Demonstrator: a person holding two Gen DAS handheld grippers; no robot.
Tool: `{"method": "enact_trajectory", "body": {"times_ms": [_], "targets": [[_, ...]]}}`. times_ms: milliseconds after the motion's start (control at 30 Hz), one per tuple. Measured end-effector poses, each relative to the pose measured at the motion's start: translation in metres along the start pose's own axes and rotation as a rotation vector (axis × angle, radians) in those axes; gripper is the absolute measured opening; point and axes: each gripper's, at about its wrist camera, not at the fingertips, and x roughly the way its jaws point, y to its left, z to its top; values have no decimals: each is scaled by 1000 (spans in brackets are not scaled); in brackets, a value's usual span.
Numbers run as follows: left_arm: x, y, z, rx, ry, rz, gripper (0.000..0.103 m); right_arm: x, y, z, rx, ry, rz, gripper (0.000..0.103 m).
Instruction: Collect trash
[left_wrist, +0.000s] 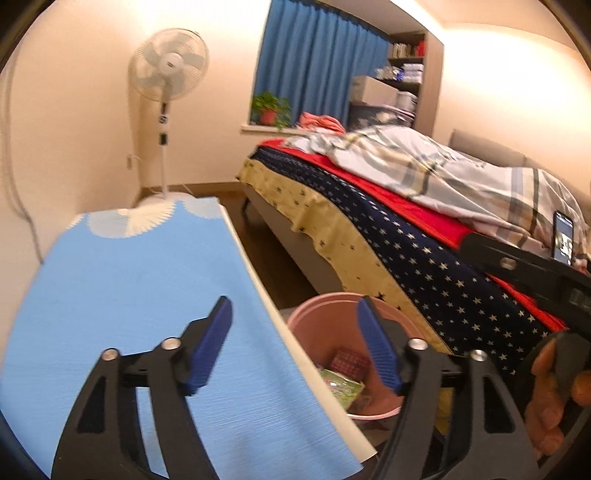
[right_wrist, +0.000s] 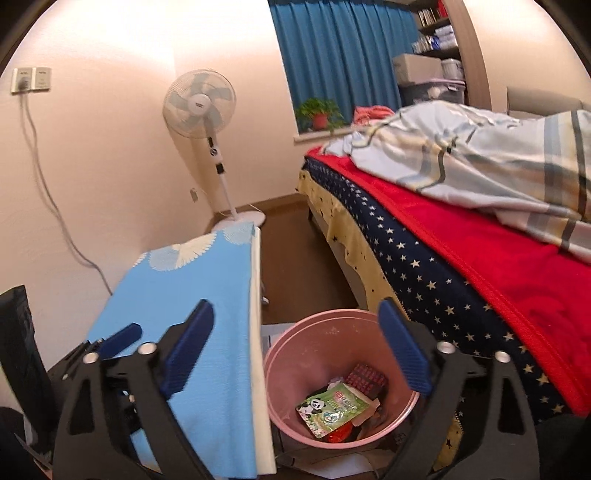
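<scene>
— Left gripper (left_wrist: 295, 347)?
— Tilted downward, jaws spread wide, nothing between them. One blue finger (left_wrist: 210, 350) above the blue cloth of the table (left_wrist: 129, 295), the other above the pink bin (left_wrist: 332, 306).

— Right gripper (right_wrist: 295, 358)?
— Also tilted down, jaws wide apart, holding nothing. Pointing over the bin (right_wrist: 288, 369), between table edge and bed (right_wrist: 461, 288).

— And the trash?
— Lying at the bottom of the bin: a green packet with a panda (right_wrist: 332, 408), a red packet (right_wrist: 367, 378) beside it.

— Any hand visible?
— Yes, at lower right of the left view, a hand (left_wrist: 554, 398) wrapped around a dark handle.
</scene>
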Motion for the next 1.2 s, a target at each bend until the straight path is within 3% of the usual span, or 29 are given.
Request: {"method": "enact_trajectory", "body": {"times_ms": [67,433,867,1200], "targets": [[-12,6,1,-14,-16,37,79,-13,2,-3,-14,-13,13,98],[-72,20,-5,-59,-77,200,95,-54,6,-31,-69,-35,43,98],[-111,10,-64,-59,-21,259,95,-58,13,-70,-126,10,-49,98],[-106,13,-78,-69,-11,309,95,-46,29,-81,-155,23,-59,98]]}}
